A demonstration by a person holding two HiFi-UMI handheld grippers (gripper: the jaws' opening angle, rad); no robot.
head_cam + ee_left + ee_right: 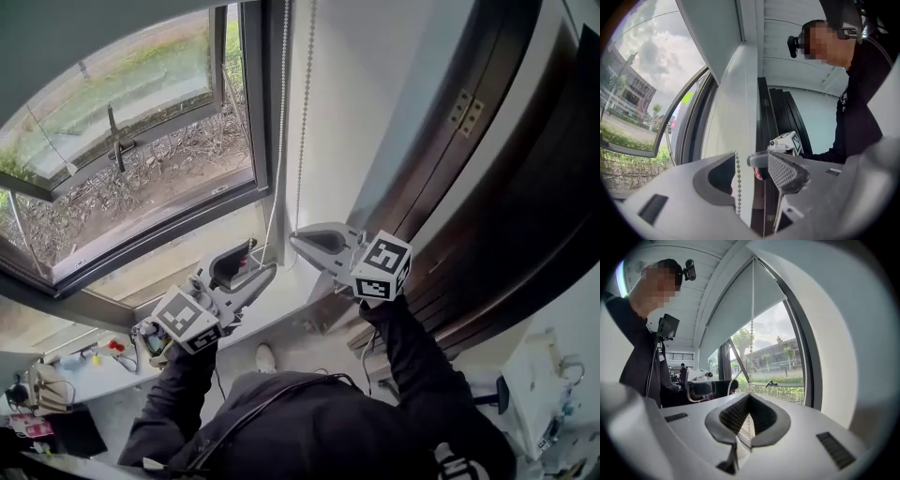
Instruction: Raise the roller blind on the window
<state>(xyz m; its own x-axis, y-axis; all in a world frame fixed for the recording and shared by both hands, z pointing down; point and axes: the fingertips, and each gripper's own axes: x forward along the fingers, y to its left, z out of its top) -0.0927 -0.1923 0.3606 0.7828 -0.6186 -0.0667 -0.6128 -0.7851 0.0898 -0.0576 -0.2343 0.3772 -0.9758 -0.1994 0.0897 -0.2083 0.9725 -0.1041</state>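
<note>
- The window (141, 159) fills the head view from 9 to 12 o'clock. Its dark frame runs down the middle, and bare ground and grass show through the glass.
- The roller blind (733, 310) is a pale grey sheet over the upper part of the glass, at 11 o'clock in the right gripper view. Below its bottom edge, trees and buildings show through the uncovered pane.
- The right gripper (296, 237) is just right of centre in the head view and points at the frame. Its jaws (749, 404) are clenched tight on the bead chain, which rises from them straight towards 12 o'clock.
- The left gripper (262, 258) is at 7 o'clock from the right one, close beside it. Its jaws (752, 176) stand about half apart and grasp nothing. One strand hangs between them, close to the pad on the window side.
- The bead chain (283, 112) drops from 12 o'clock in two thin white strands along the frame (738, 183) (752, 329).
</note>
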